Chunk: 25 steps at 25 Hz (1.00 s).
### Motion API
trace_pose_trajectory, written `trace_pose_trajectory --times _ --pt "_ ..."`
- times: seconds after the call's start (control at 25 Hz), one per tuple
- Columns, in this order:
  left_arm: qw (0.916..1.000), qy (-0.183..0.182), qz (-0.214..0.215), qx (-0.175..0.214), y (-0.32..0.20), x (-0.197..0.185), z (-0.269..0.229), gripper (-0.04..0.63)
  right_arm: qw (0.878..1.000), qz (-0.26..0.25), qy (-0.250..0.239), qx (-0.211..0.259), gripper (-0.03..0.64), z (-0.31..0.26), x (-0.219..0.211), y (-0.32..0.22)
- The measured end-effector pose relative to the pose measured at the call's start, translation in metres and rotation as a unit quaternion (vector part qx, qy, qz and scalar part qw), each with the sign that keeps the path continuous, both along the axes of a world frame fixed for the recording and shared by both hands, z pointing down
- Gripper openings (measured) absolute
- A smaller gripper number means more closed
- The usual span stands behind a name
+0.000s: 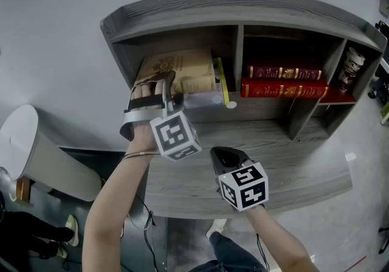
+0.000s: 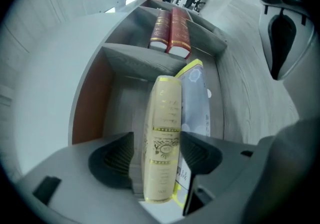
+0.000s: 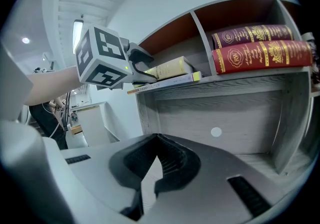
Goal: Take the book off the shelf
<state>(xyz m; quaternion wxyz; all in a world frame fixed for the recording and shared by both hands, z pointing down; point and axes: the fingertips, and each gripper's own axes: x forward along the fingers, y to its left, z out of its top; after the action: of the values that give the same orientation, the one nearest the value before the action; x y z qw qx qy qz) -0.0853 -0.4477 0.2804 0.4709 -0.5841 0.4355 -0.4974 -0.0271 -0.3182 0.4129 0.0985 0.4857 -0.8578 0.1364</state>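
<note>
Progress: early | cream book [image 1: 182, 67] was found lying in shelf [image 1: 243, 6] left compartment | left gripper [image 2: 156, 157] jaws were spread astride its spine (no pinch) | right gripper [image 3: 155, 160] jaws were pressed together, empty | grasp, removal remained

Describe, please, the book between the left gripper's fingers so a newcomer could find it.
Find the grey wooden shelf unit and look into its left compartment. There a thick cream book with gold ornament lies flat on a thin yellow-edged booklet; the two red books next door are darker.
</note>
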Motion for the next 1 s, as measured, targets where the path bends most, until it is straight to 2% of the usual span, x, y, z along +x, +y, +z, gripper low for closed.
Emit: trace_pose_trajectory --times 0.16,0.28,0.52,0.68,0.76,1.0 --pt "0.9988 -0.034 -0.001 0.035 0.002 0.004 -0.002 0.273 1.0 0.004 0.001 -0.001 0.008 0.0 0.002 -0.002" --pt "0.9984 -0.03 -0.001 0.049 -0.003 0.005 -0.001 0.273 1.0 0.004 0.001 -0.002 0.008 0.001 0.001 -0.003" --pt "0.9995 -0.022 0.004 0.023 -0.011 0.003 -0.001 0.262 1.0 0.006 0.002 -0.005 0.008 0.003 0.001 -0.007" --pt "0.9994 -0.028 0.01 0.02 -0.009 0.005 0.005 0.201 1.0 0.005 0.001 -0.009 0.008 0.005 -0.003 -0.009" --pt "0.9994 -0.026 0.015 0.016 -0.008 0.006 0.007 0.198 1.0 0.004 0.001 -0.011 0.008 0.005 -0.004 -0.009" --pt "0.9992 -0.023 0.013 0.029 -0.007 0.003 0.002 0.192 1.0 0.005 0.002 -0.009 0.008 0.003 -0.005 -0.008"
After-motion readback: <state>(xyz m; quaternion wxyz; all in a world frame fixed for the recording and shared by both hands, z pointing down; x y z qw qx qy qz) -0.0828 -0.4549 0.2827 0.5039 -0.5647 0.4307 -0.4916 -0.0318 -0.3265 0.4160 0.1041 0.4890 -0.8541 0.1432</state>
